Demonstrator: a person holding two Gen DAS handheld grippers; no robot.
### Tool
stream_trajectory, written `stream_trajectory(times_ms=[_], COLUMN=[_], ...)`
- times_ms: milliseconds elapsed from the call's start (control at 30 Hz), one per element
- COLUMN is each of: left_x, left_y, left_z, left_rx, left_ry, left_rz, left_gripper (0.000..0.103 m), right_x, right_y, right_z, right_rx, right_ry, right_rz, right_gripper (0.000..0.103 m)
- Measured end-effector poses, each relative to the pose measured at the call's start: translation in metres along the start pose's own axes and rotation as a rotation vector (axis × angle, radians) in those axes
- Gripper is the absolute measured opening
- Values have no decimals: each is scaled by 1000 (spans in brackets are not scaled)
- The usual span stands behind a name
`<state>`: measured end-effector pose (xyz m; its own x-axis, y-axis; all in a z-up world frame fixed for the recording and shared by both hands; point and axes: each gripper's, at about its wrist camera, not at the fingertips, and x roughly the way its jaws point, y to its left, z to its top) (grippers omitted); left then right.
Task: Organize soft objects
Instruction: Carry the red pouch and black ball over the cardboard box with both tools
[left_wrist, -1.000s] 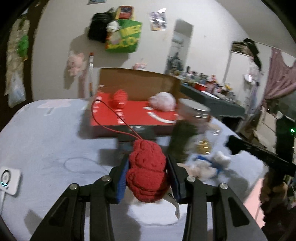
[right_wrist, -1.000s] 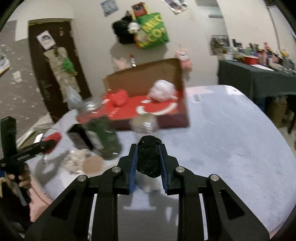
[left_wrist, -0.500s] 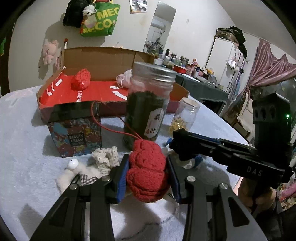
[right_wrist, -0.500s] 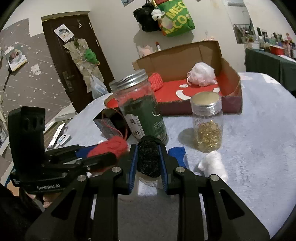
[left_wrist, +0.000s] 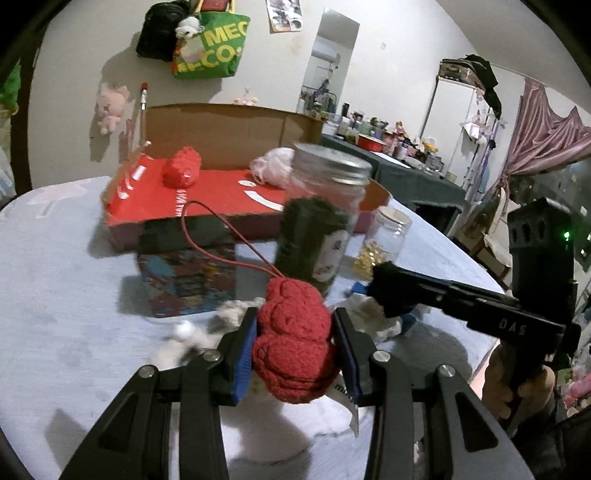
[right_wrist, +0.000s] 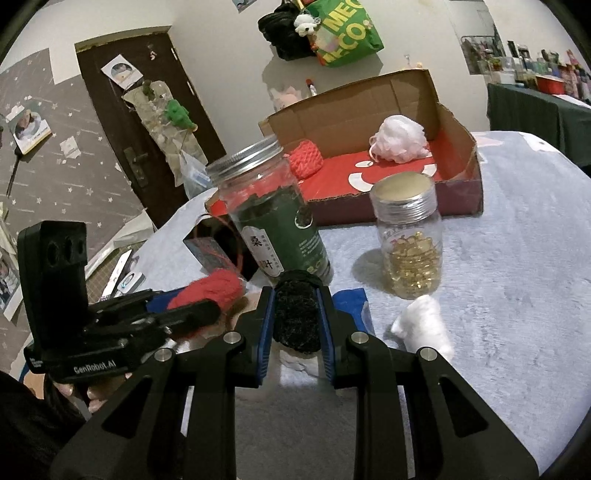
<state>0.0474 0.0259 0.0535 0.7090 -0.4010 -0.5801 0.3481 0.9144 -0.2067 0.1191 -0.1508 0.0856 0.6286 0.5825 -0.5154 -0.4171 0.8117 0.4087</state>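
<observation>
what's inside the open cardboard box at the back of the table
In the cardboard box, on its red floor, lie a red knitted ball and a pale pink mesh puff. The tall jar hides the box's near left corner.

From my right wrist view: tall jar (right_wrist: 275, 221) at 11 o'clock, small jar (right_wrist: 412, 240) at 1 o'clock, cardboard box (right_wrist: 458, 162) behind both, holding a mesh puff (right_wrist: 400, 142) and knitted ball (right_wrist: 306, 162); small carton (right_wrist: 212, 251) left of the tall jar.
</observation>
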Motion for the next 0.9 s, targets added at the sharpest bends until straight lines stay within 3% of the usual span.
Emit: stream_trajectory(times_ms=[500,900], left_x=[-34,-20], left_y=[60,97], left_z=[-4,1], left_rx=[-74,-13], left_ry=[-7,15], left_rz=[142,193], left_gripper=[42,42], right_x=[-26,-38], right_y=[-28,-64], right_z=[4,16], right_rx=[74,94], right_ry=[-9,1], right_rz=[-54,-116], right_gripper=[21,21])
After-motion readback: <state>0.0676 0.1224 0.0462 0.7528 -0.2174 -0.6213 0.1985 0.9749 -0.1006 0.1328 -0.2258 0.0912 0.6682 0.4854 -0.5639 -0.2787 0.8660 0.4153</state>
